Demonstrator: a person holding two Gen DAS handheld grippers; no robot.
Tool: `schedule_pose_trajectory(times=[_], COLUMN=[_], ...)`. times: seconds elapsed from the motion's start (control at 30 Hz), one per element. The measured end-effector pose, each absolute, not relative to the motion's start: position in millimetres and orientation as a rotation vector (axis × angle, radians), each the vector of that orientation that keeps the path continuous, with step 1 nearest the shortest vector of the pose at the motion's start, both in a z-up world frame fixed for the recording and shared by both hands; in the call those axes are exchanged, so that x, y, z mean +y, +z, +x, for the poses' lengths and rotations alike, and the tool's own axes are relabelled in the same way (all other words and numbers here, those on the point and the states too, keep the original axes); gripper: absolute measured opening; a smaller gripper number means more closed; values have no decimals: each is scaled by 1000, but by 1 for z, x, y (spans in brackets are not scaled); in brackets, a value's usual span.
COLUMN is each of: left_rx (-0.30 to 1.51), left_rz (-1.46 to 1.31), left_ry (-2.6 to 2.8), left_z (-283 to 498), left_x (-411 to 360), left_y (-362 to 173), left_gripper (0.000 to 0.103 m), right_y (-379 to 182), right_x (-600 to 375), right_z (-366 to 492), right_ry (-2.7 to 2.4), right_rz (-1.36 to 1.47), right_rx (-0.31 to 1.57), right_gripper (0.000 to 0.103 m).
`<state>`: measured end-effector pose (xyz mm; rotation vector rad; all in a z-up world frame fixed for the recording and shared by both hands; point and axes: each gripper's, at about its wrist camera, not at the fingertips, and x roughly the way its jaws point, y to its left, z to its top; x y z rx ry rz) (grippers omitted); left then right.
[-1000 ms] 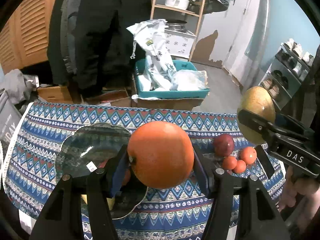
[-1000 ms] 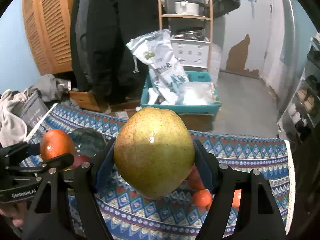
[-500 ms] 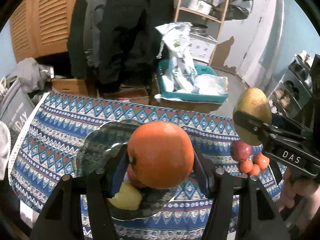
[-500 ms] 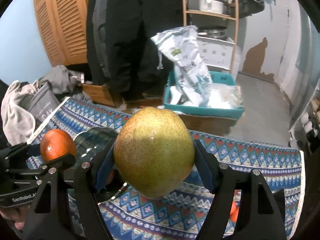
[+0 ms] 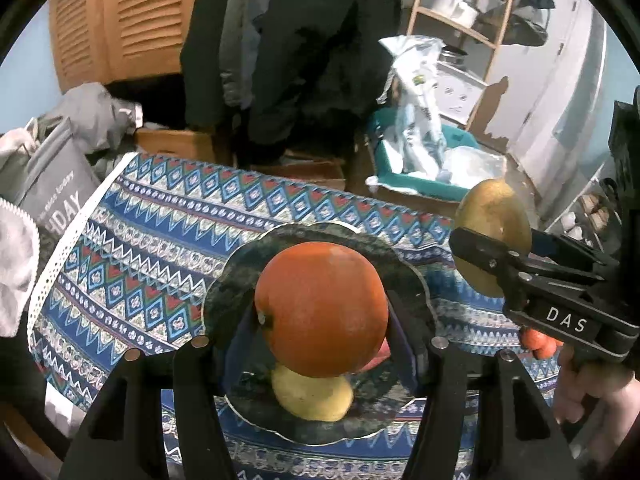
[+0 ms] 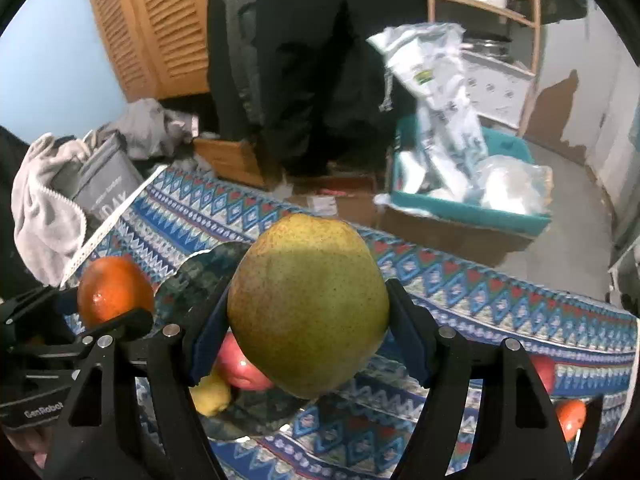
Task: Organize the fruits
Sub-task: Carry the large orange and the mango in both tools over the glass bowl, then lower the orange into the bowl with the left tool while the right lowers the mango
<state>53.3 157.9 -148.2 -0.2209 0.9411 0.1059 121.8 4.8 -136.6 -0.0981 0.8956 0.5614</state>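
Blue patterned cloth covers the table, and a dark glass plate with a wavy rim sits on it. Behind the table are a wooden louvred door, dark coats hanging up, and a teal bin full of plastic bags on the floor.

The left gripper is pinching a big orange between its two blue pads. One second ago the plate was off to the left of the orange. Now the orange hangs right over the plate. A yellow fruit lies on the plate just under the orange, and a bit of red fruit peeks out beside it.

The right gripper is pinching a green-yellow pear between its pads. Before, the pear was over the cloth with only small fruits below it. Now the pear has come over near the right edge of the plate, and a red apple and the yellow fruit show just under it. A small orange fruit lies on the cloth, well off to the right.

Both grippers have slid to the left and dipped a little. In the left view the pear is closer to the plate than before. Both grips look the same as a second ago
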Motion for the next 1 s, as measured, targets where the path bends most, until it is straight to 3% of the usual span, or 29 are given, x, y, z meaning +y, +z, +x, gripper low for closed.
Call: schedule_pose_trajectory(times=[0.5, 1.0], left_rx=[1060, 1149], left_rz=[-258, -321], left_ry=[184, 201], left_z=[67, 73], left_x=[191, 200], left_y=[-204, -237], left_gripper=[62, 63], right_y=[-197, -219], right_x=[45, 56], right_z=[139, 148], right_ry=[607, 600], right_rz=[-105, -128], right_rx=[1043, 1116], right_gripper=[74, 75])
